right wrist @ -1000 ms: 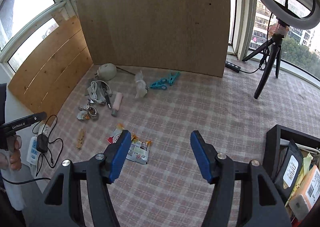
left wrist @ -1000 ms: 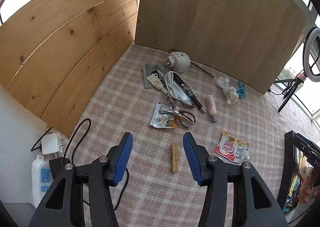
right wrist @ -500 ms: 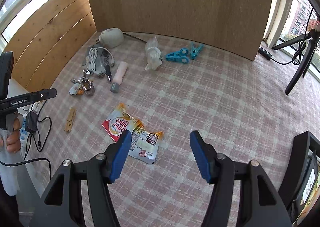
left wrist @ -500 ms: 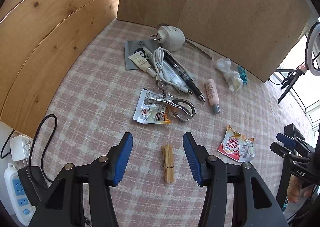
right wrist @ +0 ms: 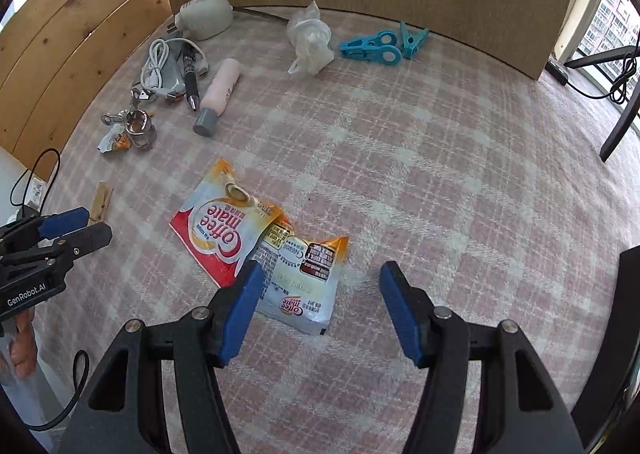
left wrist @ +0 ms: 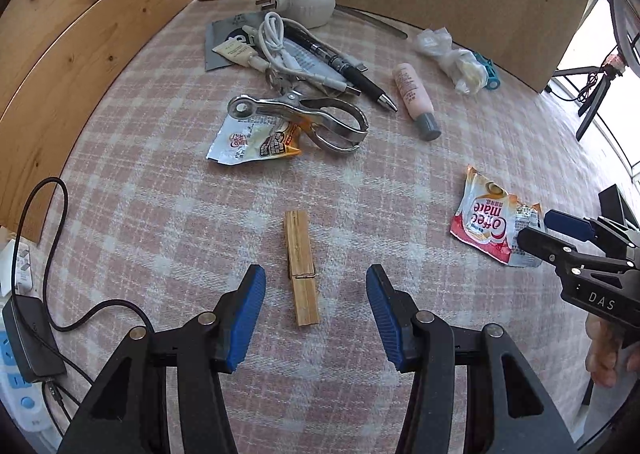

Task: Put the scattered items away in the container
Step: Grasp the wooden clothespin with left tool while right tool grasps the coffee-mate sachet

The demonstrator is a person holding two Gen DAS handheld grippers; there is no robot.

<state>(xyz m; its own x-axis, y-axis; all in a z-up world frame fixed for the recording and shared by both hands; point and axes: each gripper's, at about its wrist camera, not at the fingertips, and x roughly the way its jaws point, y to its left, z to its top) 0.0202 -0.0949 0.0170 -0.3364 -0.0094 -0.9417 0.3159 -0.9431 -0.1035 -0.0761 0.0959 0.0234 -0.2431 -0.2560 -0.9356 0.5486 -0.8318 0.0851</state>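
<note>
1. Left tongs (left wrist: 316, 286) spread, straddling wooden clothespin (left wrist: 301, 268) untouched; long axis runs straight away from them
2. Right tongs (right wrist: 320, 286) spread above creamer sachets (right wrist: 256, 250)
3. Blue pegs (right wrist: 382, 46) clear only from right view

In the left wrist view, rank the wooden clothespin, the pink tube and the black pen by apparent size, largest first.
1. black pen
2. wooden clothespin, though it lies nearest the camera
3. pink tube
</note>
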